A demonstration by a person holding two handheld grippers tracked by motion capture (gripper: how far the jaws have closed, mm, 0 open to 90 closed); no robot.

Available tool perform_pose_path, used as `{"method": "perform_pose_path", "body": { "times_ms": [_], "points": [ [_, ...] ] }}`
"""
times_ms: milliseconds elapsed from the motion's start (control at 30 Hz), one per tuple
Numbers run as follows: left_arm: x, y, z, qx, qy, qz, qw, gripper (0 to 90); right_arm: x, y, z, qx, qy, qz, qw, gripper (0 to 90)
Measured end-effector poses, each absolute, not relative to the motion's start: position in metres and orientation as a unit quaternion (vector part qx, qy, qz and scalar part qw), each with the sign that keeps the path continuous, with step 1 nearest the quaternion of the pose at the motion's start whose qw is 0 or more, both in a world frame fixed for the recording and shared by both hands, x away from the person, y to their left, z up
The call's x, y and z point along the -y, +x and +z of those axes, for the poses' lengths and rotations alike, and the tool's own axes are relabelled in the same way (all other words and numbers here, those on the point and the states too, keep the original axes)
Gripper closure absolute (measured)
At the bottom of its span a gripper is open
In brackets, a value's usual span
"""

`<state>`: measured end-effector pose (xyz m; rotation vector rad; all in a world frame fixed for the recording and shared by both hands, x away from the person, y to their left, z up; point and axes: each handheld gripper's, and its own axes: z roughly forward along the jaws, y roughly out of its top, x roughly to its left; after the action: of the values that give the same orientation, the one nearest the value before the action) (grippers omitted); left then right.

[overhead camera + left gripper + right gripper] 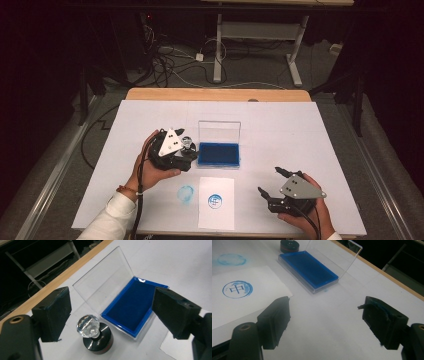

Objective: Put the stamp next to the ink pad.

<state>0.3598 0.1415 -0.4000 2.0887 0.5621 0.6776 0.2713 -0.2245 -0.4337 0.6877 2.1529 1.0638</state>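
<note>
- High view: the stamp (188, 145) stands upright on the white counter (300, 130), just left of the open ink pad case (219, 154), and the left claw (186, 159) hovers right over it.
- Left gripper view puts the stamp (96, 336), with its clear faceted knob on a black round base, low between the two jaws. They stand wide apart and neither pad touches it, so this claw holds nothing.
- The stamp's long axis runs straight up, so I'd judge the left claw needs only to drop and close on the knob or base; it is by far the nearer hand.
- The right claw (274, 183) rests near the front right of the counter, well apart from the stamp, jaws wide and empty.
- A sheet of paper (216, 202) lies at the near edge with a blue round print (215, 201) on it, and a fainter blue ring (186, 194) sits on the counter just to its left.
- Right gripper view cuts off the stamp's knob at the top edge, so just the base (289, 246) appears there.
- From above, the left hand (155, 167) and claw body cover much of the stamp.
</note>
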Motion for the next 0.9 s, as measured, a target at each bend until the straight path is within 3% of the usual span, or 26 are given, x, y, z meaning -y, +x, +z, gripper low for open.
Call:
{"method": "perform_pose_path", "body": {
  "times_ms": [900],
  "points": [
    [-0.144, 0.328, -0.396, -0.196, 0.831, 0.279, 0.439, 15.8, 0.222, 0.270, -0.434, -0.821, 0.258, 0.403, 0.312, 22.6]
  ]
}}
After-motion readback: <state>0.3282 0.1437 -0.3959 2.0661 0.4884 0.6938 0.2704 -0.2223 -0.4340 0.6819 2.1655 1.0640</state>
